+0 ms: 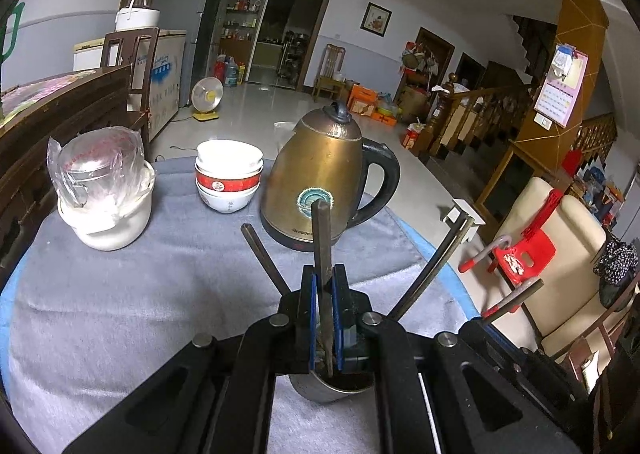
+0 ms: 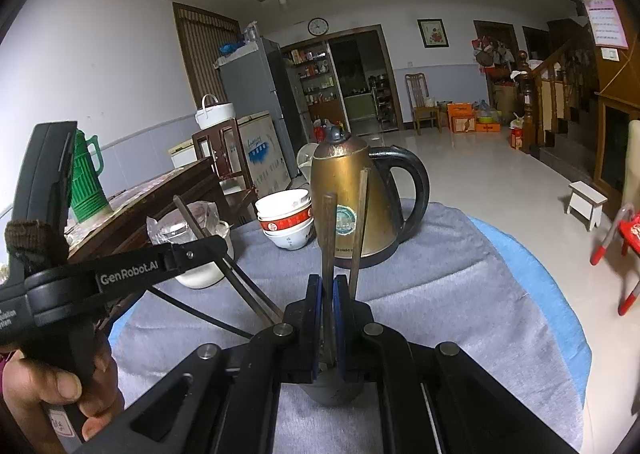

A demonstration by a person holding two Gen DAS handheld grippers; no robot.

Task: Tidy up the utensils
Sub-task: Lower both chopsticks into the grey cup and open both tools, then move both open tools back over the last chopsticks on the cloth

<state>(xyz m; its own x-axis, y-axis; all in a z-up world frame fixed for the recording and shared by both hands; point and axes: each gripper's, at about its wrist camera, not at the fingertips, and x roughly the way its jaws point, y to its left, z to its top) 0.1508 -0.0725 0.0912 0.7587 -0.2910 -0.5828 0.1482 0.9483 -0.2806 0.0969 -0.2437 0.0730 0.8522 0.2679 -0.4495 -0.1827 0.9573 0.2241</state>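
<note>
In the left wrist view my left gripper (image 1: 325, 274) is shut on a dark flat utensil handle (image 1: 321, 230) that rises in front of the kettle. Two dark chopsticks (image 1: 262, 254) fan out to either side from behind the jaws. A rounded metal vessel (image 1: 320, 390) sits just under them; cup or spoon bowl, I cannot tell. My right gripper (image 2: 327, 280) is shut on a similar dark handle (image 2: 329, 230), with a brown chopstick (image 2: 360, 222) beside it and a grey rounded vessel (image 2: 336, 390) below. A hand (image 2: 52, 374) holds the left gripper (image 2: 218, 244) at the left.
A brass kettle (image 1: 320, 174) (image 2: 348, 190), stacked bowls (image 1: 228, 178) (image 2: 286, 220) and a white jar topped with wrapped glass (image 1: 104, 190) stand on the grey cloth (image 1: 140, 314) of a round table. A red stool (image 1: 524, 254) and cream chair (image 1: 560, 274) are off its right edge.
</note>
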